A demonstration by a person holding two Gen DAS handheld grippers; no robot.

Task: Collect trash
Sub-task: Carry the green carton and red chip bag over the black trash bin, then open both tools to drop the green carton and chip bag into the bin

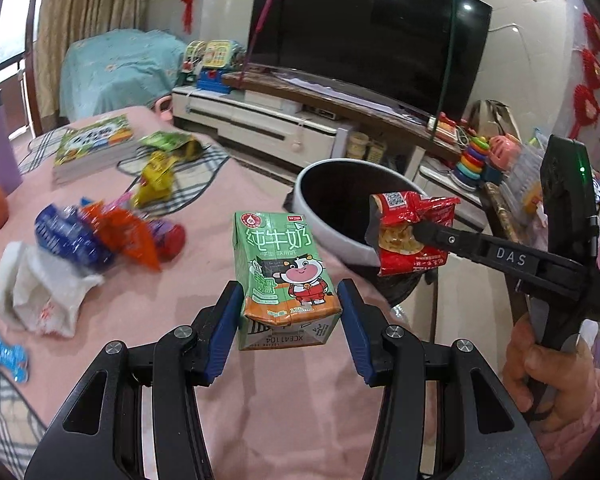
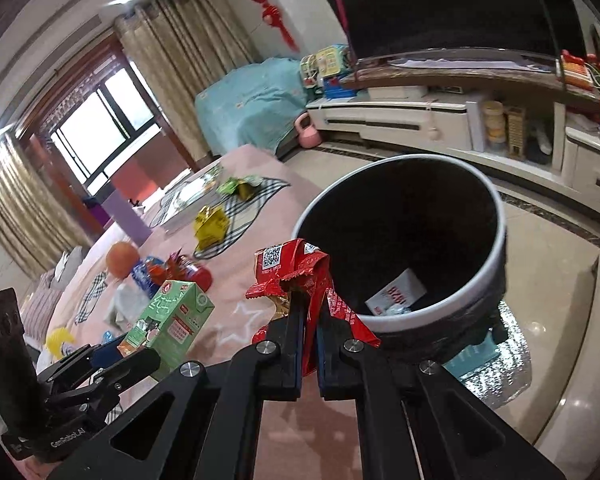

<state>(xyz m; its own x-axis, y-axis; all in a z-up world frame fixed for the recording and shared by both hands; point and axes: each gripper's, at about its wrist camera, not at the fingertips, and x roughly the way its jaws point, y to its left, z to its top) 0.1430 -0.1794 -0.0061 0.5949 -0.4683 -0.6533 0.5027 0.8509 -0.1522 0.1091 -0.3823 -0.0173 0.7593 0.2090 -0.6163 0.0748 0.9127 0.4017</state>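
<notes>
the left gripper (image 1: 288, 320) fills the bottom of its own view, its blue-padded jaws closed on the base end of a green milk carton (image 1: 282, 276). the carton's long axis runs forward, away from the camera, with its folded top end pointing toward the trash bin (image 1: 320, 208) and its printed cow face up; the stamped bottom panel faces the lens. it is held above the pink tabletop (image 1: 204, 248), not resting on it.

in the right wrist view the right gripper (image 2: 310, 320) has its jaws pressed narrow on a crumpled red snack wrapper (image 2: 296, 272). the wrapper stands roughly upright out of the jaws, its qr-coded end uppermost and its lower end trailing down to the right, just beside the bin's white rim (image 2: 496, 264) on the near side. the bin's dark inside holds a white paper scrap (image 2: 396, 294).

further back on the tabletop lie more wrappers: a blurred blue and orange cluster (image 1: 100, 236), a yellow packet (image 1: 156, 178), a green packet (image 1: 166, 142), a white tissue bundle (image 1: 44, 288), and a stack of books (image 1: 94, 146).
</notes>
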